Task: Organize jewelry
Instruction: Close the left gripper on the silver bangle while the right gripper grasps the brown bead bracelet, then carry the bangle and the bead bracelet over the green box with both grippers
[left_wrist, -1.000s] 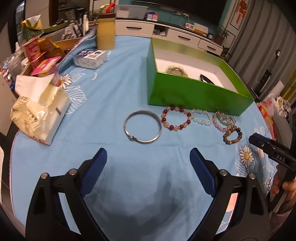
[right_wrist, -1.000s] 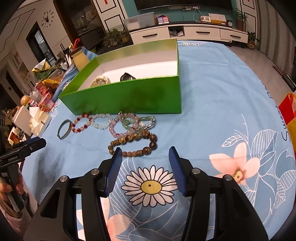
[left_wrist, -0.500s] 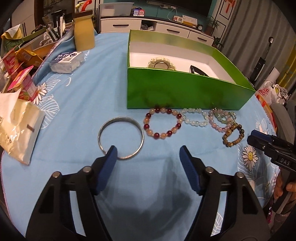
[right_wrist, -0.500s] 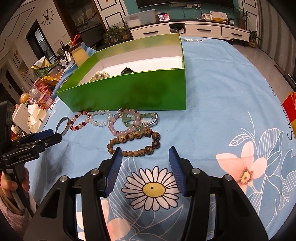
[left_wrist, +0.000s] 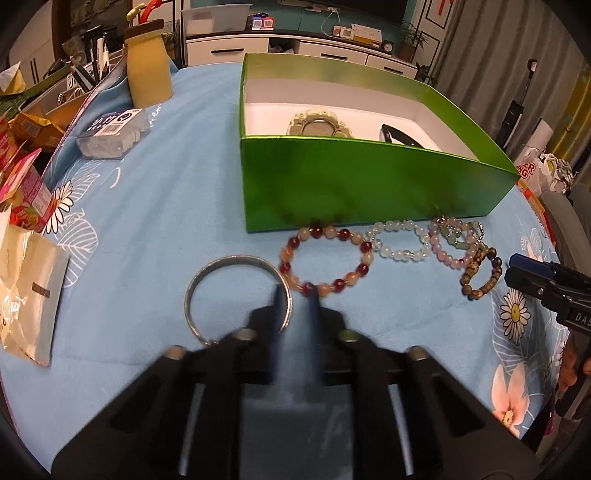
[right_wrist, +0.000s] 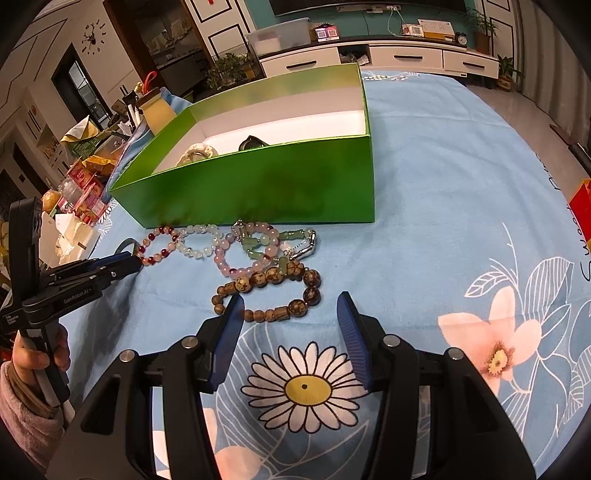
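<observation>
Left gripper (left_wrist: 293, 295) reaches low over the blue flowered surface (left_wrist: 155, 221), its blue fingers nearly together with the right rim of the silver bangle (left_wrist: 238, 295) between them; motion blur makes it unclear whether the pads already press the metal. In the right wrist view the same gripper comes in from the left edge, held by a hand (right_wrist: 38, 356) in a pink sleeve, its tips at the bangle beside the red-and-peach bracelet (right_wrist: 159, 245). Right gripper (right_wrist: 290, 325) hovers level just above the cloth with its jaws wide apart and nothing between them, its left finger tip just over the near edge of the brown bracelet (right_wrist: 273, 291). The bangle lies flat on the surface, just left of the red-and-peach bracelet and near the front left corner of the green box (left_wrist: 354, 184). To the right along the box's front wall run a clear bracelet (left_wrist: 400, 240), a pink bracelet (left_wrist: 452, 240) tangled with a green beaded strand (right_wrist: 273, 242) and a silver clasp, then the brown one nearest the right gripper. The box stands open, white inside, holding a pale carved ring-shaped piece (left_wrist: 319, 123) and a dark item (left_wrist: 397, 134) partly hidden by the front wall. Farther left sit a yellow jar (left_wrist: 147, 70), a plastic-wrapped pack (left_wrist: 114, 131), snack packets (left_wrist: 26, 184) and a tissue pack (left_wrist: 26, 291).
</observation>
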